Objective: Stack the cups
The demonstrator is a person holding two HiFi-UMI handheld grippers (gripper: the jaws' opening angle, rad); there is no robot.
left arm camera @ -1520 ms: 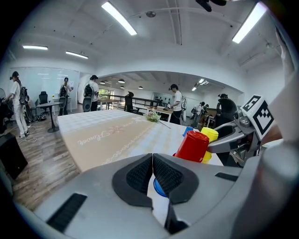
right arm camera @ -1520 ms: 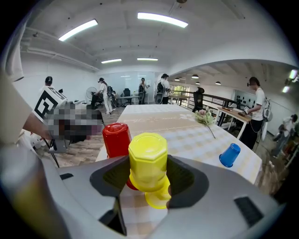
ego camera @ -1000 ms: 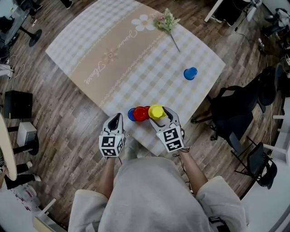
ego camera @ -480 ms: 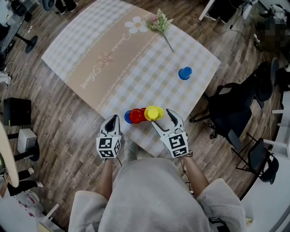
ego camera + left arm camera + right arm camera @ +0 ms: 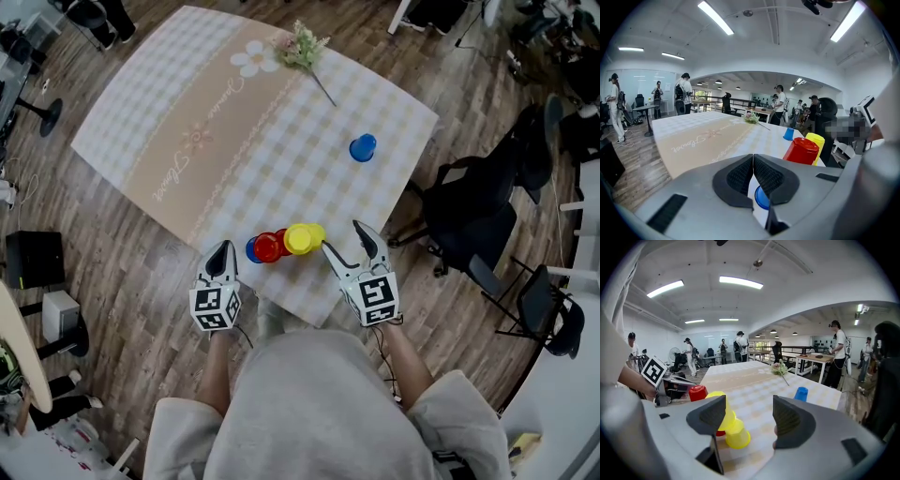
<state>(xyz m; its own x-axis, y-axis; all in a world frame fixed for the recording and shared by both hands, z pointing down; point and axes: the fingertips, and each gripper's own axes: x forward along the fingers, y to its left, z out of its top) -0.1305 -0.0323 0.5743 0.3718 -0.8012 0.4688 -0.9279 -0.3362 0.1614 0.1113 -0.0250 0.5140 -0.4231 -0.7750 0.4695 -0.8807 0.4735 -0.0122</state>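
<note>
An inverted red plastic cup (image 5: 267,247) and yellow plastic cup (image 5: 300,238) are set side by side; the left gripper (image 5: 222,247) is held clenched on nothing, the right gripper (image 5: 344,238) released.

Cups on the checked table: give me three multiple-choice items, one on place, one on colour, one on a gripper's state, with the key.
1. Where is the lone blue cup?
A. standing by itself farther up the table
B. stacked on the others
C. held by a gripper

2. What colour is the cup between the near blue cup and the yellow cup?
A. green
B. red
C. white

3. The fingers of the right gripper are:
A. shut on a cup
B. shut, empty
C. apart

Key:
1 A, it stands well away from the cluster.
2 B, the red cup sits mid-row.
3 C, a clear gap shows, with nothing held.
</note>
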